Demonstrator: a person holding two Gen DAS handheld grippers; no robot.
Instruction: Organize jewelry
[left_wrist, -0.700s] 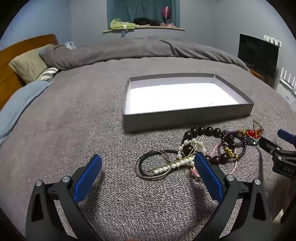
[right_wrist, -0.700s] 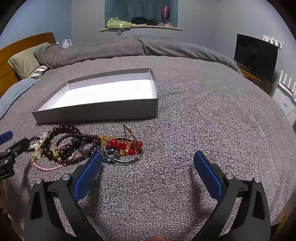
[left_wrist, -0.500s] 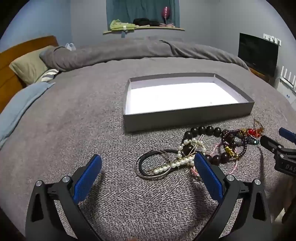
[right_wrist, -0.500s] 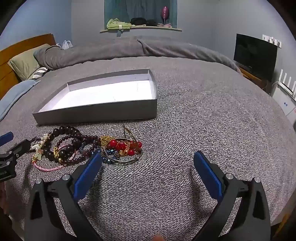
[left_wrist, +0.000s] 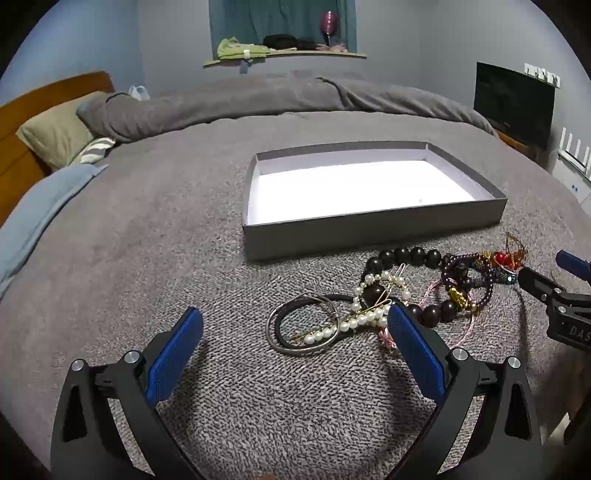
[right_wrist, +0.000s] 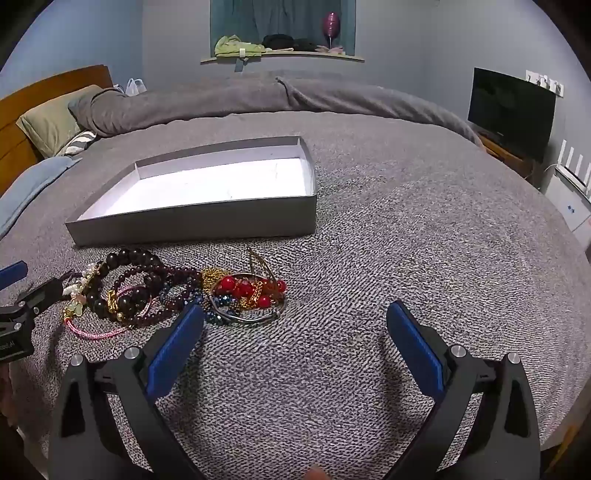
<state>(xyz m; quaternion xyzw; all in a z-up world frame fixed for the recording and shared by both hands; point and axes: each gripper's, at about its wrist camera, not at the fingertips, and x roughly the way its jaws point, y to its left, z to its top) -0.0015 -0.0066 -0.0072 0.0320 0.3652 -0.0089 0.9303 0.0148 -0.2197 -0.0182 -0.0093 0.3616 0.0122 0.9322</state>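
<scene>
From the left wrist view, nothing has gone into the grey box (left_wrist: 373, 229) yet: its pale floor shows bare, and it sits on the grey bedspread (left_wrist: 147, 221) just beyond the whole tangle of jewelry. Nearest this side of the box lie the big dark wooden beads (left_wrist: 406, 256), then the pearl strand (left_wrist: 354, 325) draped over a pair of thin metal bangles (left_wrist: 295, 325), with purple beads (left_wrist: 467, 275) off to the right of them. The left gripper (left_wrist: 295, 347) hangs wide open short of the pile, holding nothing, the bangles lying between its blue pads but untouched. From the right wrist view, the same box stands empty, and in front of its near wall the red bead piece (right_wrist: 245, 290) rests on a dark bangle beside a pink cord (right_wrist: 94, 332). The right gripper (right_wrist: 295, 345) is spread wide too, over bare bedspread, empty. So I'd judge the sorting has not begun; every piece is still to be moved.
</scene>
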